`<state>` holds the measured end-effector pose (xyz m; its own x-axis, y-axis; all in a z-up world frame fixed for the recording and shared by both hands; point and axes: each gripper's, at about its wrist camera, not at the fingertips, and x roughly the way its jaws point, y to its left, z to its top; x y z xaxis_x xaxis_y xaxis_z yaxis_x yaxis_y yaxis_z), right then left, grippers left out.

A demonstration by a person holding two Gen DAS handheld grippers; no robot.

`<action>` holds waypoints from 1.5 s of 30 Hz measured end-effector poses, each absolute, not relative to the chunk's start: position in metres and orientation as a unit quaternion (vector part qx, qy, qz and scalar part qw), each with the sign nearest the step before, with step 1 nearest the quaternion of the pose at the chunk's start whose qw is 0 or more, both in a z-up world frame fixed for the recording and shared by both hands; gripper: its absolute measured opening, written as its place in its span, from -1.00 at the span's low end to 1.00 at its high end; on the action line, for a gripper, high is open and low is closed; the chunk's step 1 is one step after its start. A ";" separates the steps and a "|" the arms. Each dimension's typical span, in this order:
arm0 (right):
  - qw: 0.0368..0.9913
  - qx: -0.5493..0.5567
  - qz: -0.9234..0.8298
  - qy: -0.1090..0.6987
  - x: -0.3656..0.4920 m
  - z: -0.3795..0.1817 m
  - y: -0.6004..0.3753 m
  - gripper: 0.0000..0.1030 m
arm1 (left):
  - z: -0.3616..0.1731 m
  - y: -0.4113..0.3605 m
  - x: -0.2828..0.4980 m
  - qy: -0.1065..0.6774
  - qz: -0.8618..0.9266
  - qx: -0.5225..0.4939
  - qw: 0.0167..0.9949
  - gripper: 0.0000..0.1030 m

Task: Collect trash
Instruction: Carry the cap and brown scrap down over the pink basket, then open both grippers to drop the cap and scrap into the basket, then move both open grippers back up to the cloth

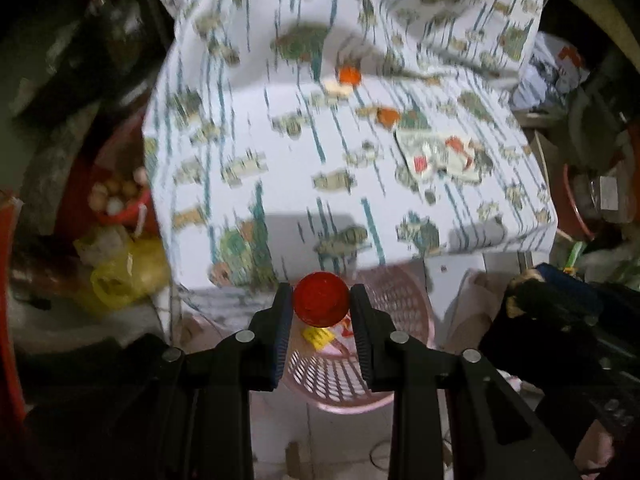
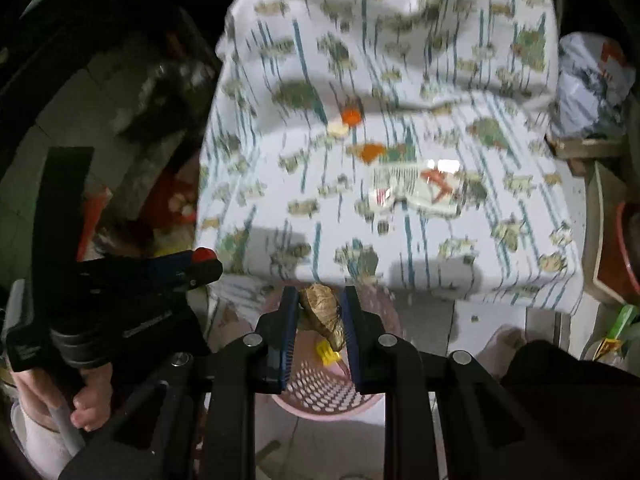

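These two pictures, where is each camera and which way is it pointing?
Left wrist view: sits on the left gripper, looking forward and down past its fingers, which pinch a red cap above the pink basket; the right gripper's dark body shows at the right edge.
Right wrist view: sits on the right gripper, whose fingers pinch a brown scrap over the same basket; the left gripper and the person's hand show at left.
Both share the basket, the patterned cloth and the wrapper lying on it.
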<state>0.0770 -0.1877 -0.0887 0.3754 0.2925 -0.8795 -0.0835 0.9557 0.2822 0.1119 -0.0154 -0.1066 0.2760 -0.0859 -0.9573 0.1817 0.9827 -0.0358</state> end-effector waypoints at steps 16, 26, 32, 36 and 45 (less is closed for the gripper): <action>0.727 0.047 0.088 0.679 0.098 -0.217 -0.166 -0.54 | -0.202 -0.023 0.114 0.682 -0.096 0.077 0.721 -0.46; 0.713 0.048 0.081 0.695 0.100 -0.232 -0.167 -0.54 | -0.224 -0.026 0.114 0.709 -0.090 0.086 0.694 -0.15; 0.729 0.065 0.067 0.678 0.101 -0.216 -0.178 -0.47 | -0.213 -0.022 0.116 0.705 -0.085 0.076 0.700 0.21; 0.752 0.062 0.066 0.653 0.100 -0.194 -0.183 -0.47 | -0.192 -0.023 0.116 0.687 -0.091 0.072 0.717 0.21; 0.824 0.071 0.077 0.557 0.096 -0.121 -0.194 -0.46 | -0.127 -0.022 0.111 0.618 -0.105 0.071 0.776 0.21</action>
<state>0.0958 -0.1936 -0.1208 0.3678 0.2062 -0.9068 -0.0471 0.9780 0.2033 0.1113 -0.0223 -0.1270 0.2144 -0.0760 -0.9738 0.2514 0.9677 -0.0202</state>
